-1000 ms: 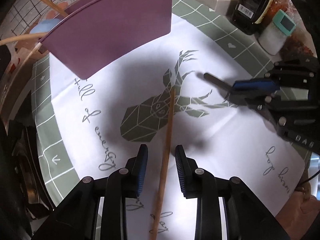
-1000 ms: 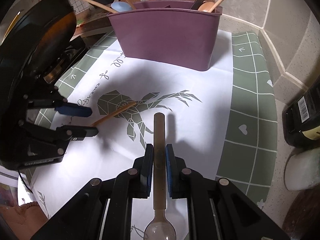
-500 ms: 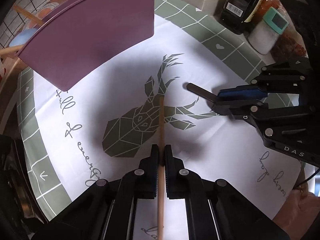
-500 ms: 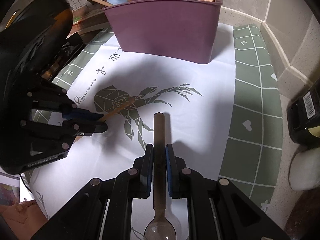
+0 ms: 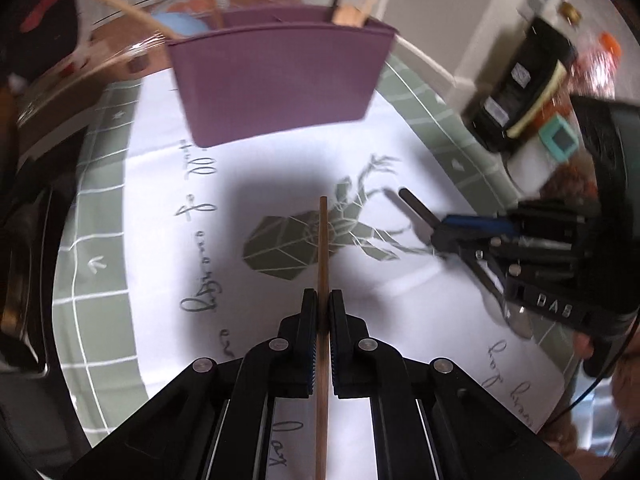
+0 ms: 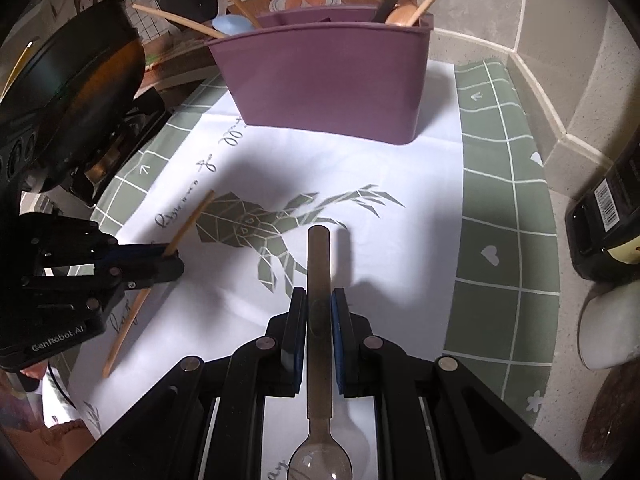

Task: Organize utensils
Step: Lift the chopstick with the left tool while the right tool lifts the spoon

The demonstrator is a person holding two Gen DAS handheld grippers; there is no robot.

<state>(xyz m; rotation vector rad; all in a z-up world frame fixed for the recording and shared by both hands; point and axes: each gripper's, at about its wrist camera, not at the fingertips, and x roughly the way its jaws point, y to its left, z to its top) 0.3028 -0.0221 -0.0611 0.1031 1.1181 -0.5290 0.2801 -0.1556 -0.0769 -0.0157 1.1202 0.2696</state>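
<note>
My left gripper is shut on a thin wooden chopstick, which runs straight out between its fingers and is tilted up off the cloth. From the right wrist view the same chopstick sticks out of the left gripper at the left. My right gripper is shut on the flat handle of a clear spoon, bowl toward the camera. The right gripper appears at the right of the left wrist view with the spoon handle poking out. A purple utensil holder stands at the back with several utensils in it.
A white cloth with a deer print covers a green checked mat. A dark bottle and a white container stand at the right. A black frying pan sits at the left. Tiled wall behind.
The left gripper closed on the chopstick and lifted its far end off the cloth, swinging toward the purple holder. The right gripper kept its hold on the spoon and barely moved.
</note>
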